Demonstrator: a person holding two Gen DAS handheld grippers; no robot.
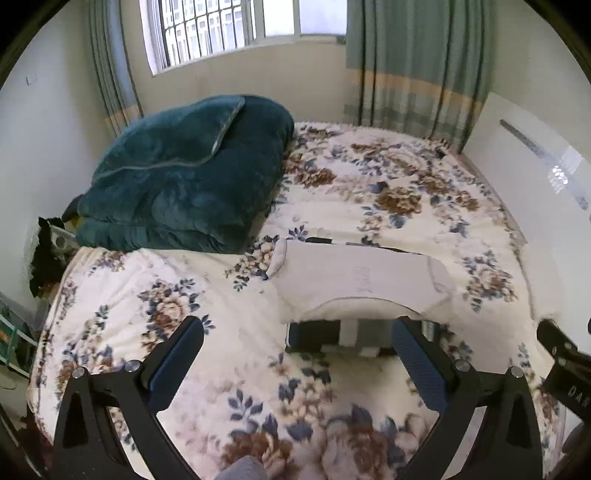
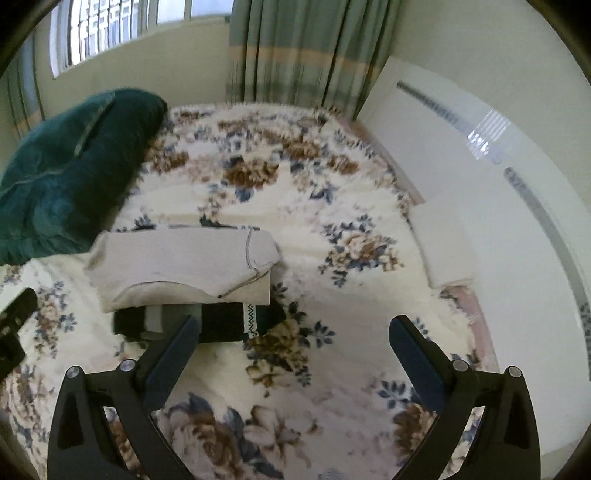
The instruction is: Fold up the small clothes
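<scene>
The clothes [image 2: 181,266] are lying folded on the bed [image 2: 332,206], beige piece stacked over a dark one [image 2: 221,323], suggesting folding is nearly done, both tools [image 1: 297,363] [image 2: 291,363] hovering open, empty.

This is looking like a bedroom in a home: a bed [image 1: 369,177] with a floral fleece cover is filling most of both views. A folded dark teal blanket [image 1: 184,177] is lying on the bed at its far left corner. Behind the bed, green striped curtains [image 1: 413,62] are hanging beside a barred window [image 1: 207,29].
</scene>
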